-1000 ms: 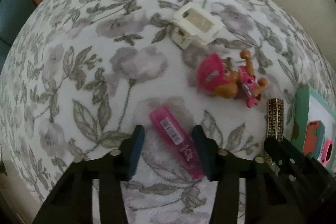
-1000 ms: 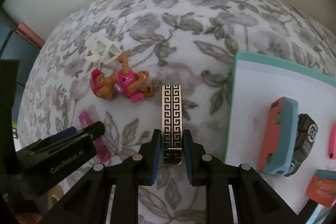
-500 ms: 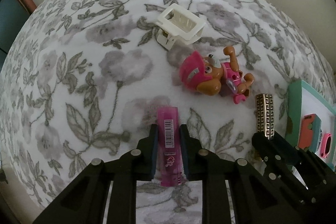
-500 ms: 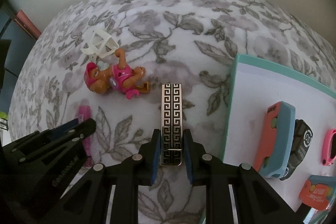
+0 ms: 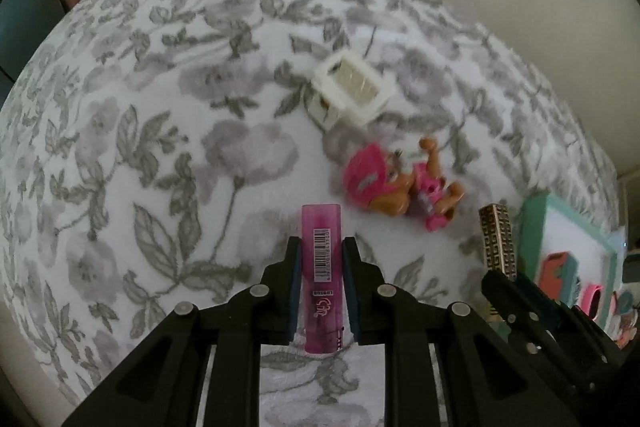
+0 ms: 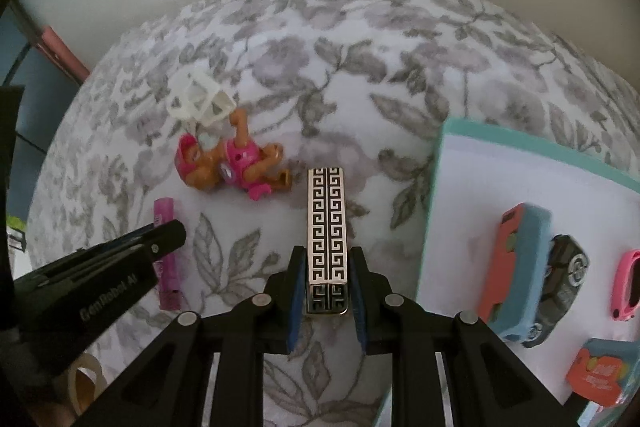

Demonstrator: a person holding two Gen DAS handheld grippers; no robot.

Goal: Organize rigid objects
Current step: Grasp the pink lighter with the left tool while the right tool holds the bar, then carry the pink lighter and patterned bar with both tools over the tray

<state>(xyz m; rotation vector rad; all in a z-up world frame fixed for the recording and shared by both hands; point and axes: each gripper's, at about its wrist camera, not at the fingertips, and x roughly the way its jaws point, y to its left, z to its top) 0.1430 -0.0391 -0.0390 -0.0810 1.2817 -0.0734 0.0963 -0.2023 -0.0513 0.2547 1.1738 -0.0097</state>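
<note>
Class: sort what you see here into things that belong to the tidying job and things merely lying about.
Belongs to the job:
pink tube, in left gripper
patterned bar, in right gripper
toy pup
white clip
teal tray

Lying about:
tape roll

A translucent pink tube (image 5: 321,267) with a white barcode label stands lengthwise between the blue-padded fingers (image 5: 295,291), clamped. A slim rectangular case (image 6: 326,235) in a black-and-cream Greek-key pattern is pinched the same way near its lower end. On the floral-clothed bench (image 5: 160,147) lie a toy puppy figure (image 6: 232,163) in pink helmet and vest, on its side, and just beyond it a white plastic hair claw (image 6: 200,101). At the right, a teal-edged white tray (image 6: 460,163) holds a blue-and-coral case (image 6: 520,267) leaning against a dark toy car (image 6: 564,275).
</note>
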